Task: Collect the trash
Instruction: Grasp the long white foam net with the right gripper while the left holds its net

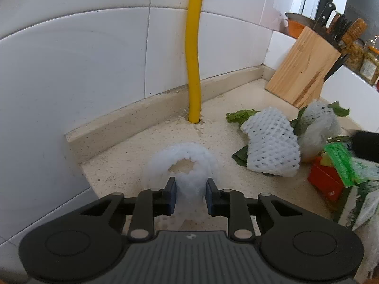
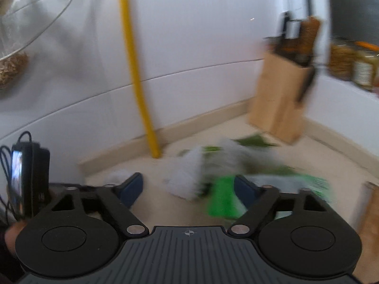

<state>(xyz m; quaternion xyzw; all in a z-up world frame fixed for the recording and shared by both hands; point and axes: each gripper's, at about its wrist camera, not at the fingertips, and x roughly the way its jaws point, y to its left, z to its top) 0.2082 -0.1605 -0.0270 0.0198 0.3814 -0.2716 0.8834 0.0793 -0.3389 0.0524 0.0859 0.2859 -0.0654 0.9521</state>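
In the left wrist view my left gripper (image 1: 190,195) is shut on a white foam fruit net (image 1: 184,165), pinching its near wall just above the beige counter (image 1: 132,156). More trash lies to the right: a second foam net (image 1: 272,146), a third net (image 1: 319,123), green leaves (image 1: 239,116), a green wrapper (image 1: 343,163) and a red box (image 1: 327,182). In the blurred right wrist view my right gripper (image 2: 188,189) is open, above the pile, with the green wrapper (image 2: 222,201) by its right finger and a foam net (image 2: 187,177) ahead.
A yellow pipe (image 1: 194,54) rises from the counter at the tiled wall. A wooden knife block (image 1: 303,66) stands in the back corner, also in the right wrist view (image 2: 281,99). Jars (image 1: 364,56) sit on a ledge to the right.
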